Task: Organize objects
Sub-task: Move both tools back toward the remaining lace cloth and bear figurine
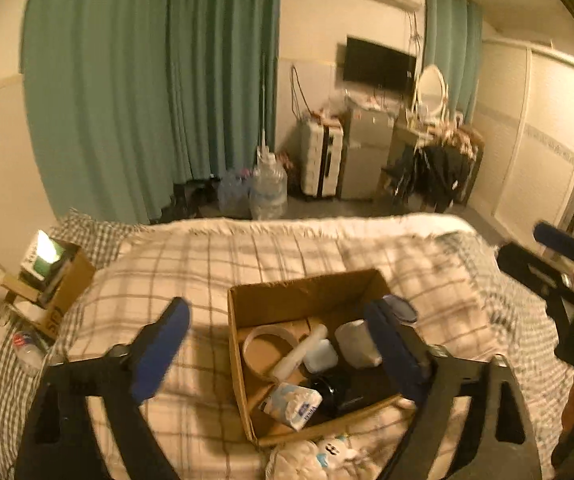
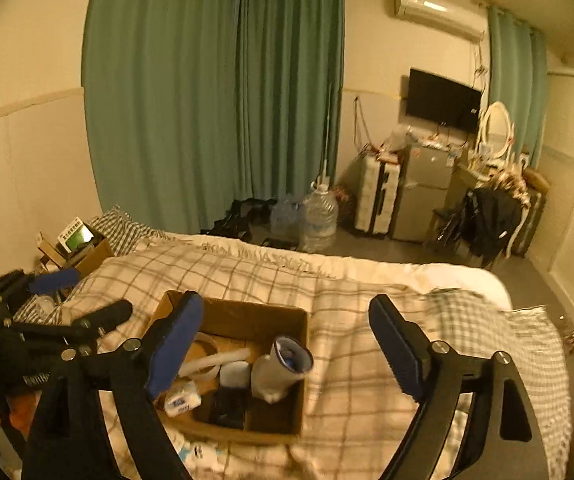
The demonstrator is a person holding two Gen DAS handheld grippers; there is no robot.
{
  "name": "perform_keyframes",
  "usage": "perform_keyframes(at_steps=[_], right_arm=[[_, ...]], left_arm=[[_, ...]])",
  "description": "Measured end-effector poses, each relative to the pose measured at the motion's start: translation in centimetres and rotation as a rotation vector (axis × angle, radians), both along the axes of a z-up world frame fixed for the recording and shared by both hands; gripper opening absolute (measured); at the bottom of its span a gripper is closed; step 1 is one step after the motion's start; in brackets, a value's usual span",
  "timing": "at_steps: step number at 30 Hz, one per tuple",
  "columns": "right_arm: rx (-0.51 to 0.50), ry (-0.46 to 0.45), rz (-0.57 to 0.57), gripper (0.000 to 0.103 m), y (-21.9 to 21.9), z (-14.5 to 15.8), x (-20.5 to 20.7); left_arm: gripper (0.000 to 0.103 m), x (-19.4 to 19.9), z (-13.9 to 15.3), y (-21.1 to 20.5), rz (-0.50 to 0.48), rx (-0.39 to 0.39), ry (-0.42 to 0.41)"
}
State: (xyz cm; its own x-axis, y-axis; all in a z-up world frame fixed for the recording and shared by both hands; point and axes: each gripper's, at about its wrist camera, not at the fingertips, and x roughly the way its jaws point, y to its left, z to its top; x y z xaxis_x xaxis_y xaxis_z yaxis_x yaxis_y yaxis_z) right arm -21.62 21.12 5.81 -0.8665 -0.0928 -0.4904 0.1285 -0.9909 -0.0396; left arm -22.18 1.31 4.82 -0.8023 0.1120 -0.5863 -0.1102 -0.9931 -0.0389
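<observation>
Bedroom with green curtains (image 2: 215, 92), wall television (image 2: 441, 100), and a bed (image 2: 367, 304) under a plaid blanket. On the bed, an open cardboard box (image 1: 247, 344) holding a tape roll (image 1: 265, 346), a white tube (image 1: 301, 350), a tissue pack (image 1: 293, 400), a small pale case (image 1: 321, 356), a dark flat item (image 1: 347, 396) and a rolled grey sock (image 2: 281, 368) leaning at its right wall. Left gripper (image 1: 281, 346) spread wide above the box, nothing between its blue pads, right finger over the box's right edge. Right gripper (image 2: 287, 350) likewise wide and empty, left finger over the box's left part, the sock below and between the fingers. Second smaller box (image 1: 53, 276) at the bed's far left corner.
</observation>
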Motion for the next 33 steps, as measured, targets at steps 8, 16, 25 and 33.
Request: perform_keyframes(at_steps=[8, 16, 25, 33], right_arm=[[0.028, 0.041, -0.068, 0.103, -0.6, 0.4, 8.7], [0.03, 0.065, -0.088, 0.103, -1.8, -6.3, 10.0], [0.019, -0.123, -0.114, 0.103, -1.7, -15.8, 6.0], [-0.013, -0.164, -0.116, 0.103, -1.2, -17.2, 5.4]], left_arm=[[0.103, 7.5, 2.3, -1.9, 0.061, 0.052, 0.12], [0.103, 9.7, -3.9, -3.6, 0.148, 0.061, 0.085], [0.103, 8.2, -14.2, -1.2, 0.099, -0.067, -0.06], [0.103, 5.7, -19.6, 0.0, 0.003, -0.036, -0.28]])
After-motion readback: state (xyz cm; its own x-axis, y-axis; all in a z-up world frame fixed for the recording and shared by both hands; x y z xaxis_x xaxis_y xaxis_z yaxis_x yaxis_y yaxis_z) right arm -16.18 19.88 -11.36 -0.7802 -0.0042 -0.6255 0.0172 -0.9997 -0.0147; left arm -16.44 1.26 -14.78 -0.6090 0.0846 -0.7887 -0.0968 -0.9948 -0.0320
